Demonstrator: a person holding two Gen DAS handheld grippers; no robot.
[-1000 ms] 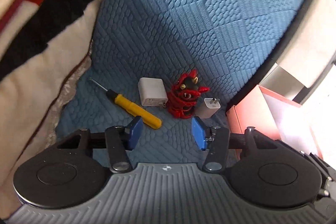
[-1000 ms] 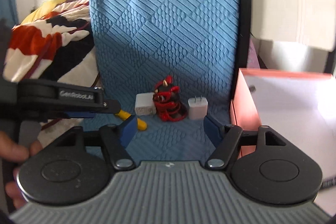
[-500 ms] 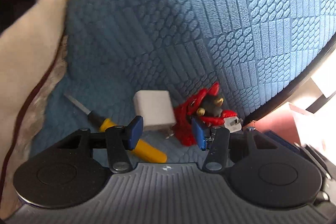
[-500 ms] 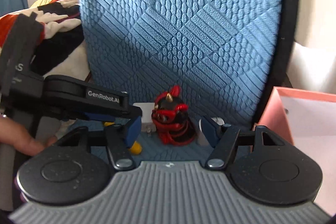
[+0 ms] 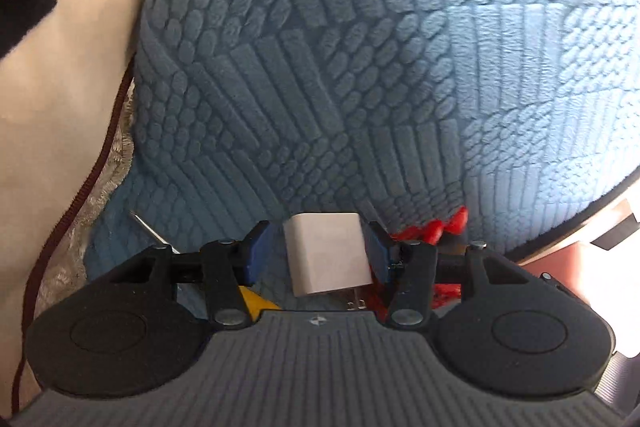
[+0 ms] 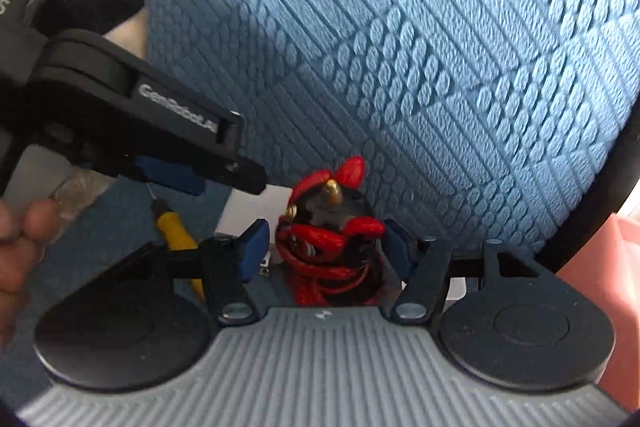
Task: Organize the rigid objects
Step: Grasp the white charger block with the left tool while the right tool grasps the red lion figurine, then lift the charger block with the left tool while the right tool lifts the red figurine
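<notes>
From the left wrist camera, the left gripper (image 5: 319, 251) sits low over a blue quilted fabric cover (image 5: 360, 75) with its blue pads on either side of a white boxy plastic charger (image 5: 327, 254). The right pad looks to be against the charger's side; a narrow gap shows at the left pad, so the jaws stand partly open around it and do not clamp it. A yellow-handled screwdriver with a thin metal shaft (image 5: 154, 233) lies to the left, mostly hidden under the gripper. Bits of a red and black horned figurine (image 5: 440, 227) show just right of the charger. Cream fabric (image 5: 60, 99) borders the cover on the left.

From the right wrist camera, the right gripper (image 6: 323, 247) straddles the figurine, which stands between its blue pads. Whether the pads touch it is hard to tell. The left gripper reaches in from the left, held by a hand (image 6: 16, 243). A pink box (image 6: 616, 267) sits at the right edge.
</notes>
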